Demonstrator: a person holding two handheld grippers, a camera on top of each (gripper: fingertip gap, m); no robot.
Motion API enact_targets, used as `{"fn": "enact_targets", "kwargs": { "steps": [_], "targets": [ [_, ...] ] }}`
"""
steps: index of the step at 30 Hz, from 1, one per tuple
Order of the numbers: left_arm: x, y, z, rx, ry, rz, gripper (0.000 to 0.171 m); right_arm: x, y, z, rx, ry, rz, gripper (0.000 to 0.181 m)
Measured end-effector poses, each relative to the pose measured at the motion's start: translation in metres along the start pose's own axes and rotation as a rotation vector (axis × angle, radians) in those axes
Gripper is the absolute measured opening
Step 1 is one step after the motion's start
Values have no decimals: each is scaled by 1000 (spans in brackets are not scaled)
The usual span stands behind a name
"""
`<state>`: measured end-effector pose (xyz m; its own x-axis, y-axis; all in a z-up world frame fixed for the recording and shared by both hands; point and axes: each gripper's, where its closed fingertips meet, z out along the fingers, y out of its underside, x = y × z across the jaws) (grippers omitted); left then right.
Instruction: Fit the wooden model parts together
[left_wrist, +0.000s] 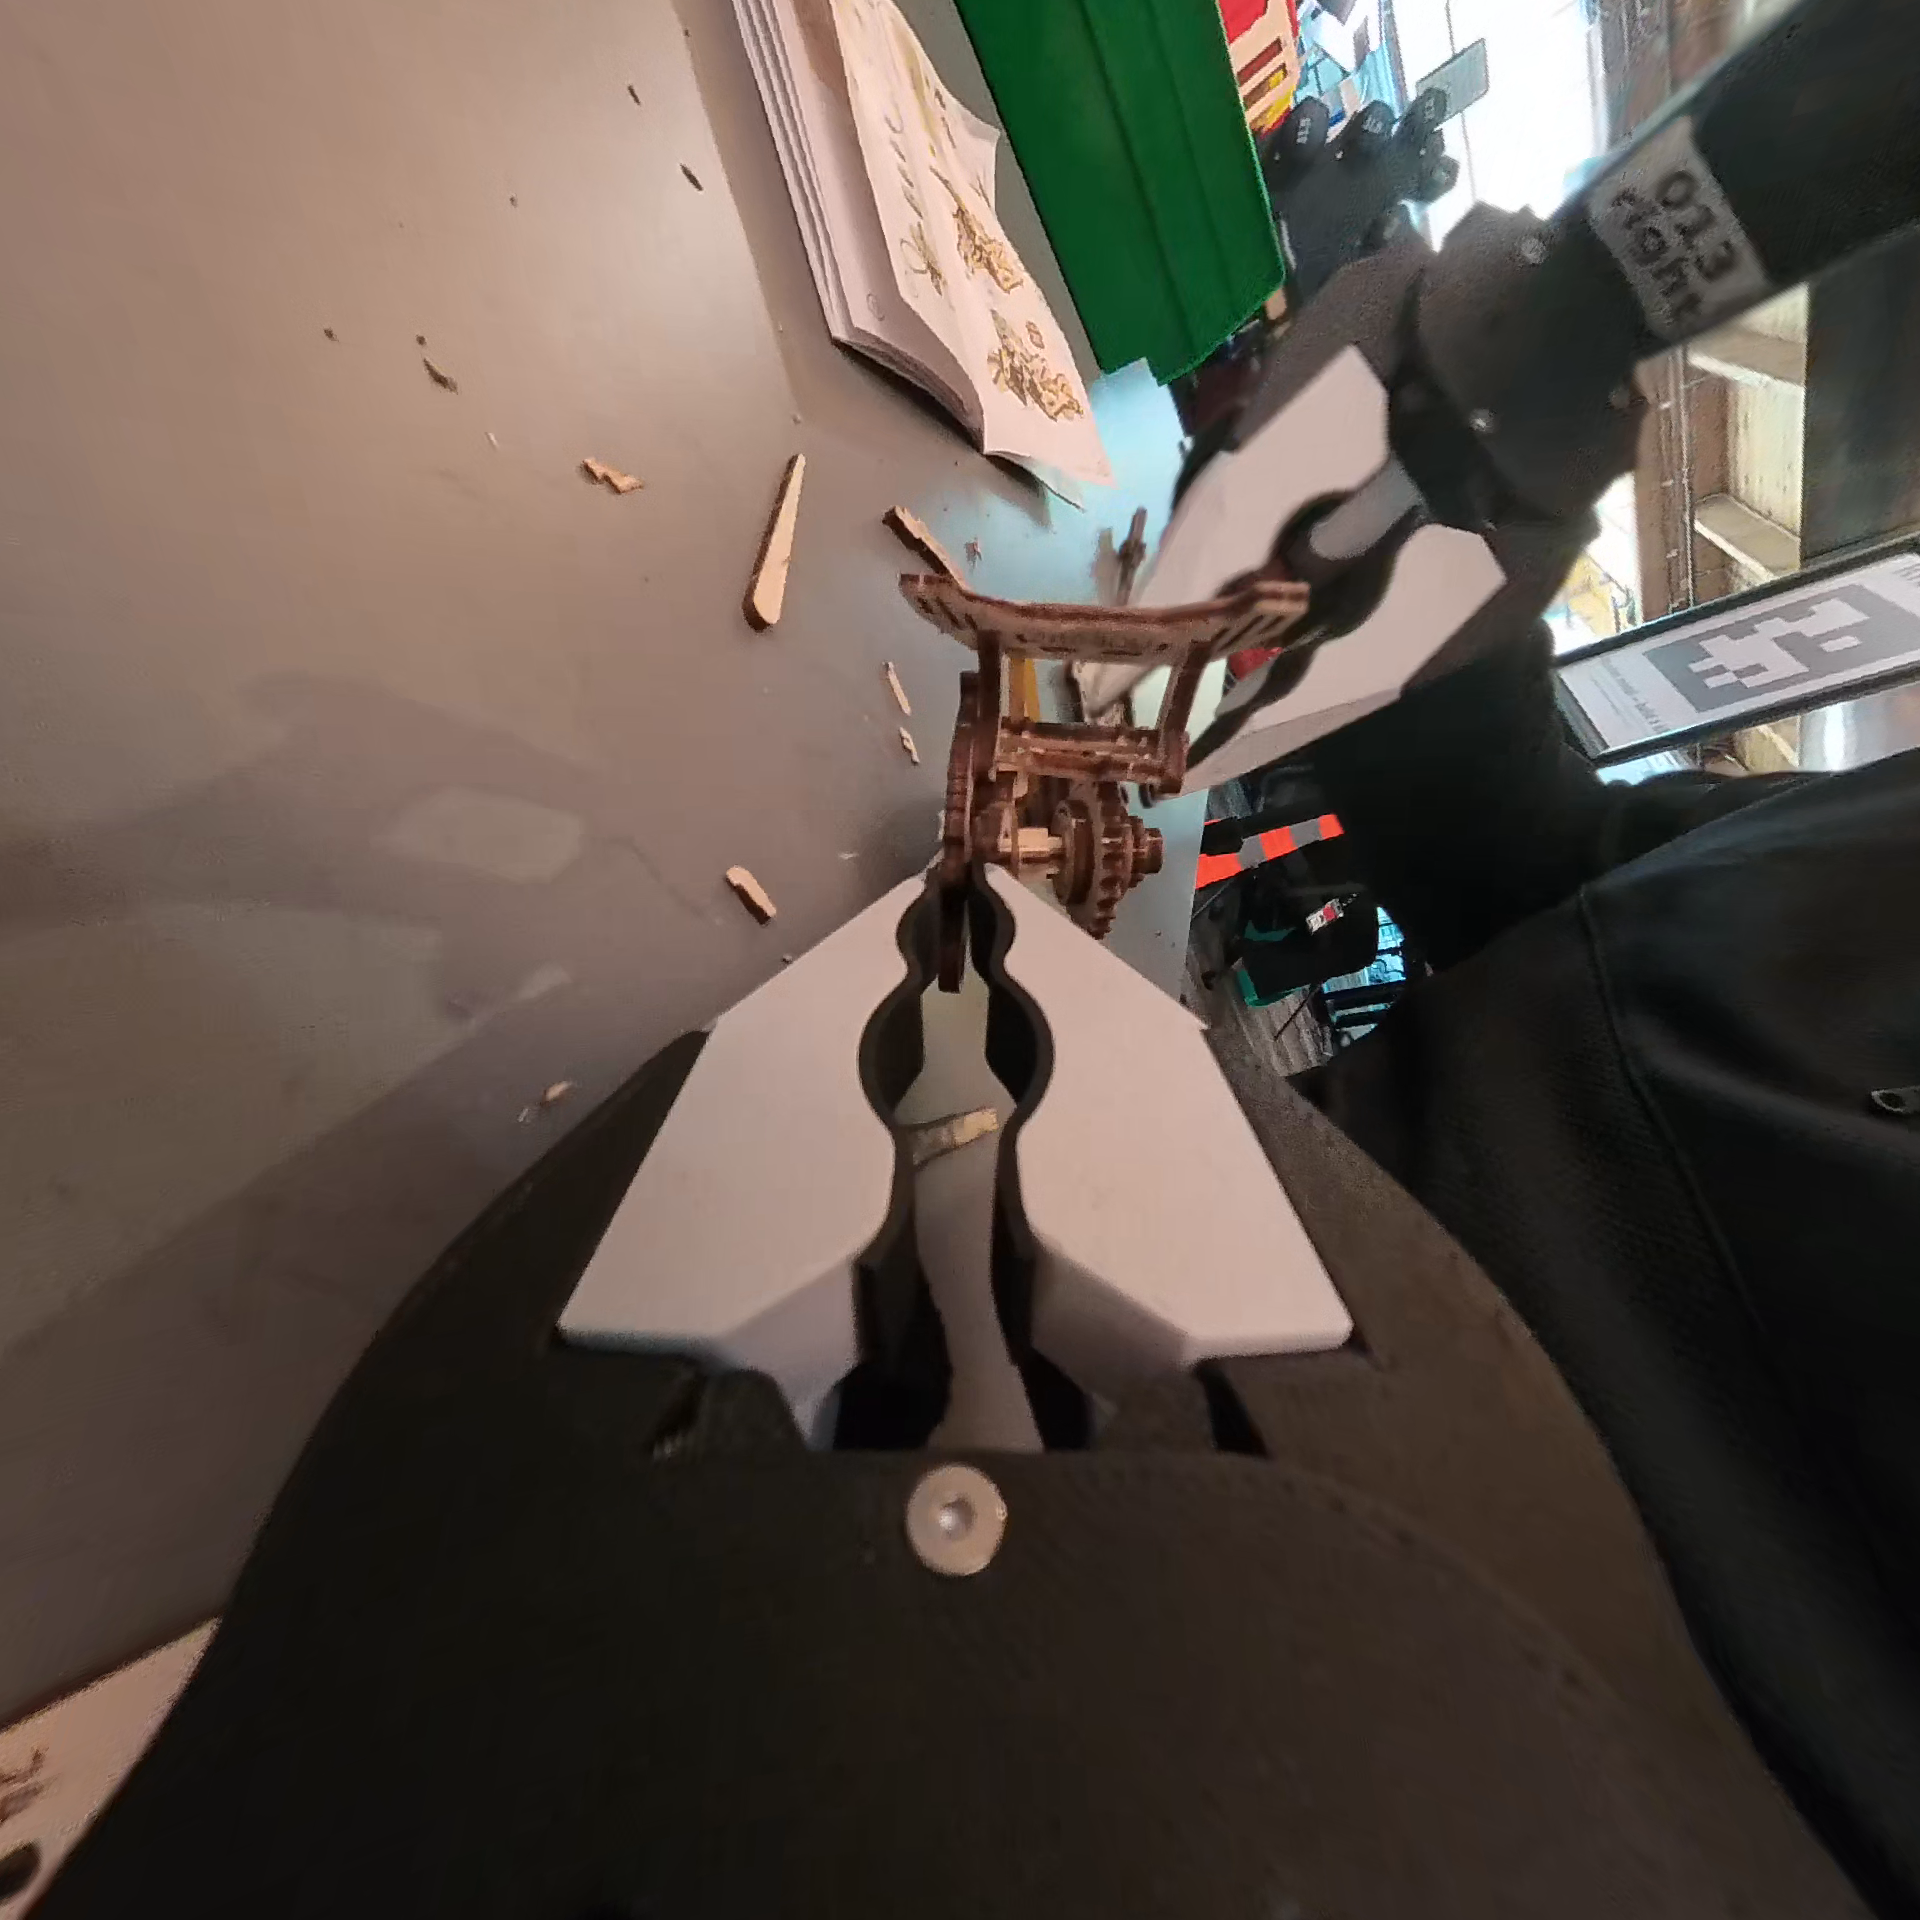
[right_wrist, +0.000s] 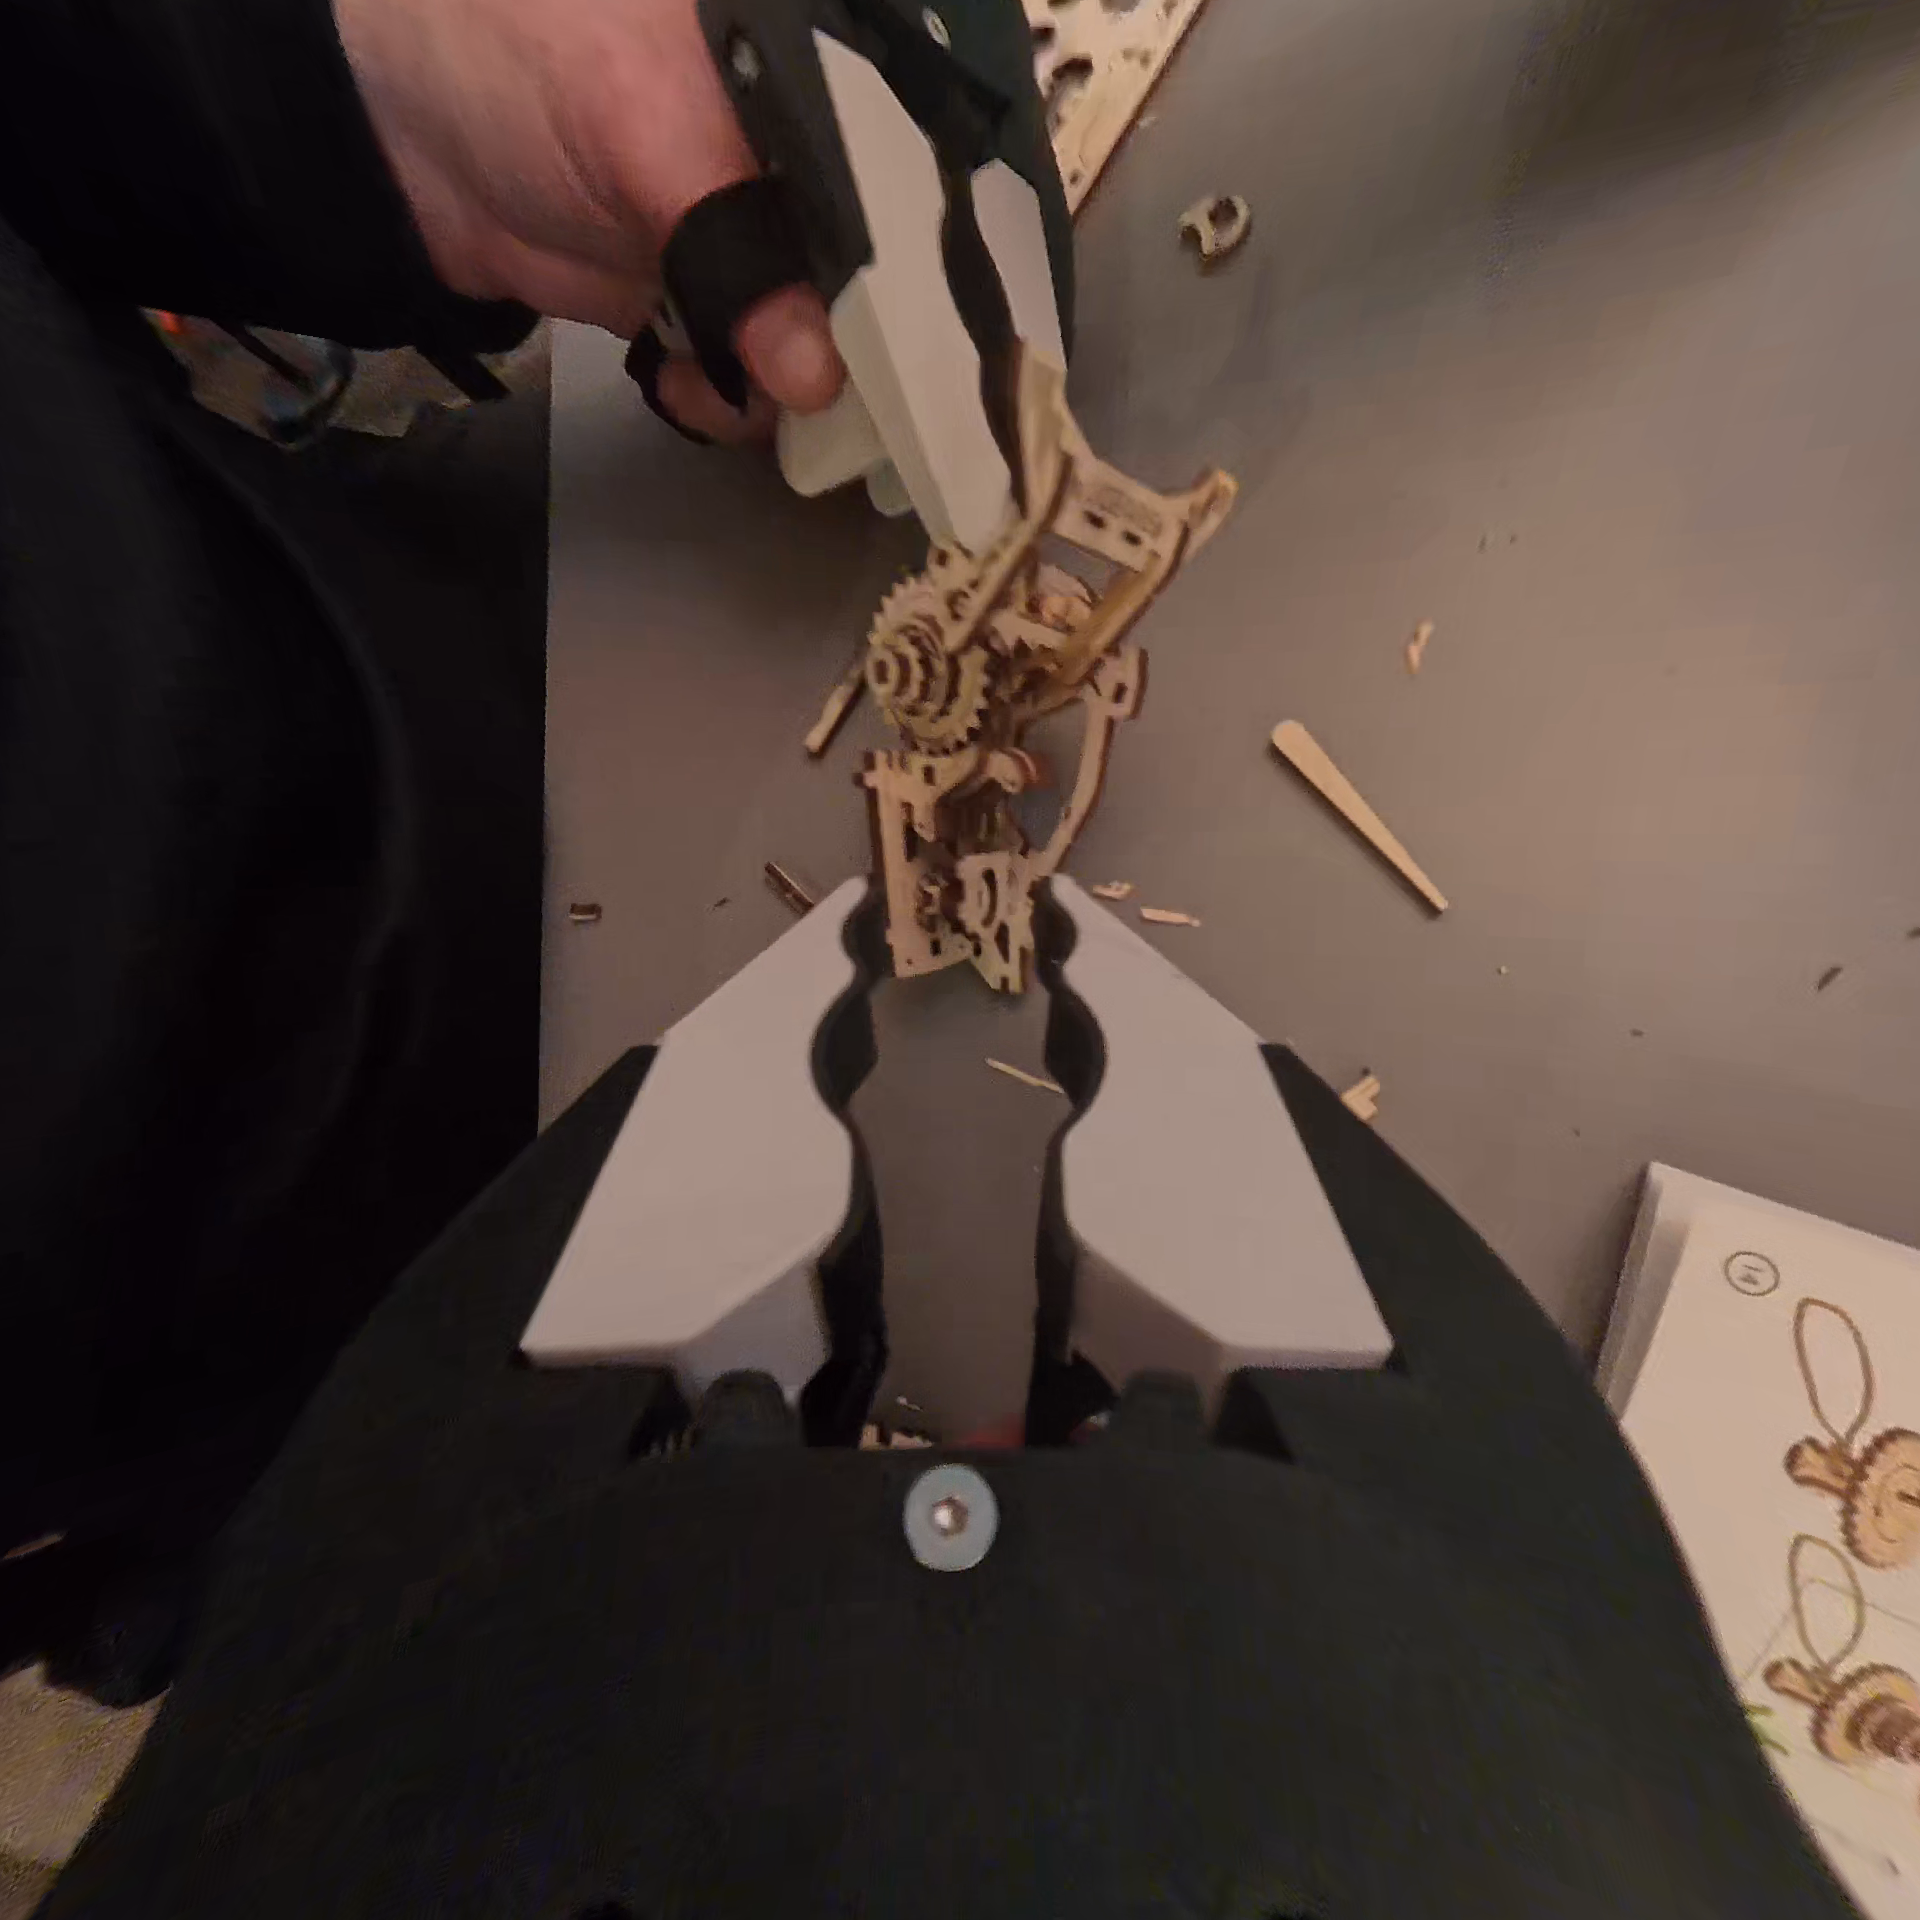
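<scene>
A grey counter is seen beneath everything, scattered with small wood offcuts. An open instruction booklet lies on it beyond the wooden model, with a green panel just behind the booklet; in the right wrist view the booklet's printed page is seen to the near right of the model. The left hand-held gripper is closed narrowly on a thin plate at one end of the wooden model, and it is gripped by a person's hand. The right hand-held gripper is closed on the opposite end of the model, its jaws set wider around a blocky section. The model, a lattice frame with stacked gears, is held clear of the counter between the two grippers. A long tapered wooden sliver lies on the counter near the model, and a small curved wooden piece lies farther beyond it.
</scene>
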<state>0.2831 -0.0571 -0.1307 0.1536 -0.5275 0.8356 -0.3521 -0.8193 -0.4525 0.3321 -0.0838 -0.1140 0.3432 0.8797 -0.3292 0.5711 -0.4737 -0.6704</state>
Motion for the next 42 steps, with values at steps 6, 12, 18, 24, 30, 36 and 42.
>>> {"fn": "enact_targets", "kwargs": {
  "steps": [6,12,18,24,30,36,42],
  "targets": [
    [1,2,0,5,-5,-1,2,-4,-7,3,20,94,-37,0],
    [0,2,0,8,-12,-1,2,-1,-6,3,24,131,-43,0],
    [-1,3,2,3,-23,-3,3,0,-1,5,-1,150,-38,18],
    [-1,3,2,10,-17,-14,3,-4,6,7,-18,228,-102,31],
    [-1,2,1,18,-13,-29,2,-4,9,16,-67,390,-260,17],
    [-2,1,0,26,-16,-41,2,2,8,16,-67,476,-306,14],
    [-3,0,-1,32,-12,-59,2,5,6,16,-70,494,-285,13]
  ]
}}
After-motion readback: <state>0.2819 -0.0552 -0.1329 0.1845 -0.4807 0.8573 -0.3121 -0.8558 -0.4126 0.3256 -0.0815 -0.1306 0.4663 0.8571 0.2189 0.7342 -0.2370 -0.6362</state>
